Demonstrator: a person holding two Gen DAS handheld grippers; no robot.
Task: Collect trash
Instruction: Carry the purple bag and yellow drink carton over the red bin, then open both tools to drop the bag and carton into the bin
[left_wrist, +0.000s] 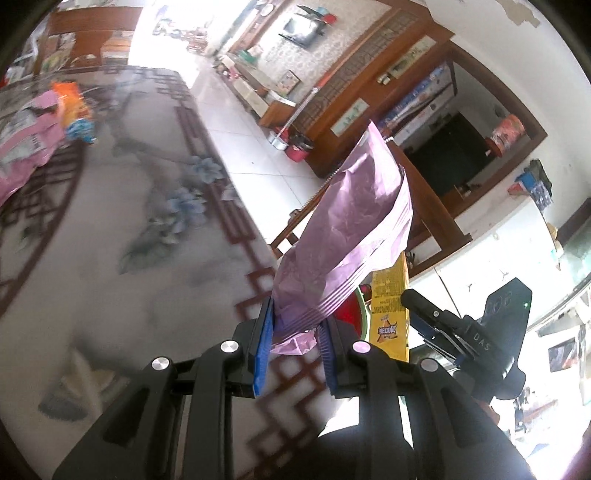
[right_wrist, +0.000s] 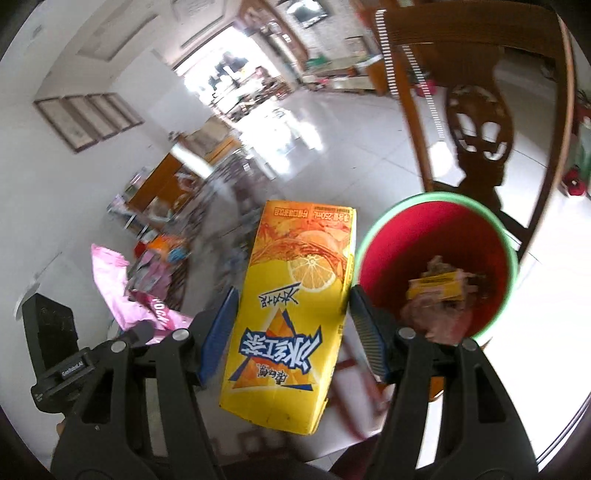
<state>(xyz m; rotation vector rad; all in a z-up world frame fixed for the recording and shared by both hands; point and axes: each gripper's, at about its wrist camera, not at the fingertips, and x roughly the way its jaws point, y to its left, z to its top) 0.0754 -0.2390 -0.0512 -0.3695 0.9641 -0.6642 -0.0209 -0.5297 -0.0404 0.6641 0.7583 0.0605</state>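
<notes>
**Two grips loaded, bin off the table's edge**

Left gripper has the crinkled purple foil wrapper pinched between its pads, wrapper rising up and away past the edge of the glossy patterned table. To its right, the right gripper clamps the yellow cardboard juice carton across its sides. Right of the carton sits the red plastic bin with green rim, crumpled scraps inside it. Behind the bin stands a carved wooden chair. Far across the table, on the left, lies a pile of pink and orange wrappers.
</notes>
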